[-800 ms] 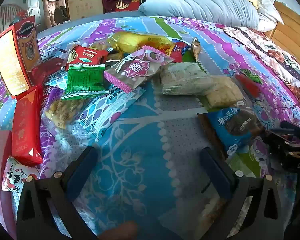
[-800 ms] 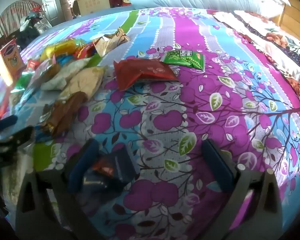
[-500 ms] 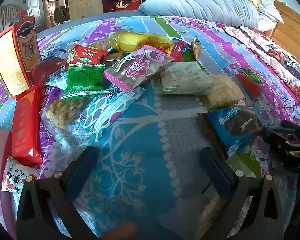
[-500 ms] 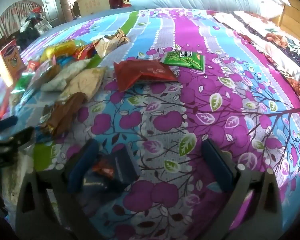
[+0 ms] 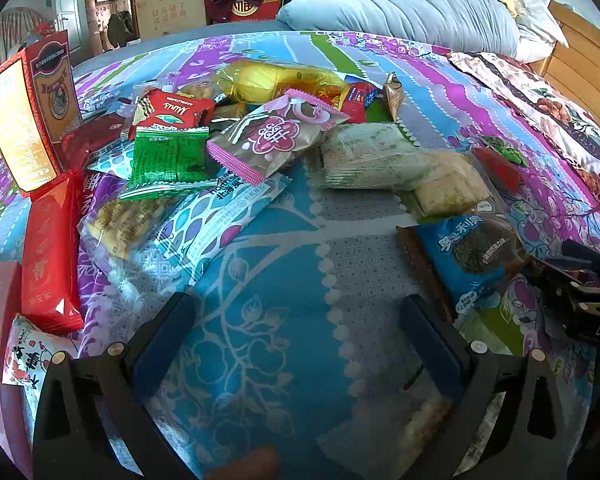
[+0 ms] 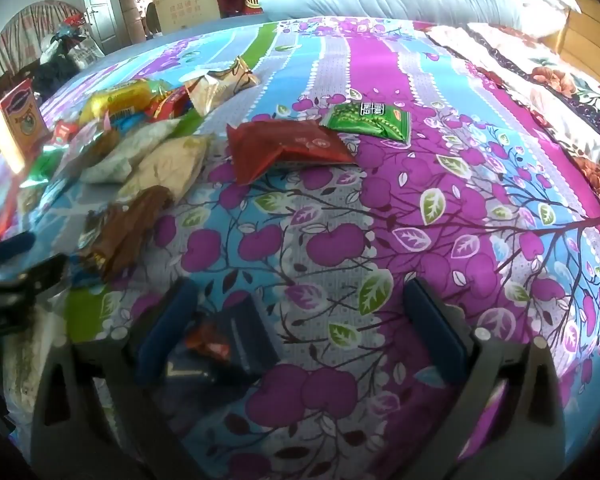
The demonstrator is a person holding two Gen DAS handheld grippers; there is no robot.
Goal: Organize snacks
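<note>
Snack packets lie scattered on a patterned bedspread. My left gripper hangs open over bare blue cloth, nothing between its fingers. Ahead of it lie a pink flower packet, a green packet, a blue cookie packet and a red box standing at the left. My right gripper is open above the purple cloth. A small dark packet lies beside its left finger, untouched as far as I can see. Farther off lie a red packet and a green pea packet.
A blue duvet and pillows pile up at the bed's far end, with a wooden headboard at the right. Cardboard boxes and a door stand beyond the bed. The other gripper shows at the right edge of the left wrist view.
</note>
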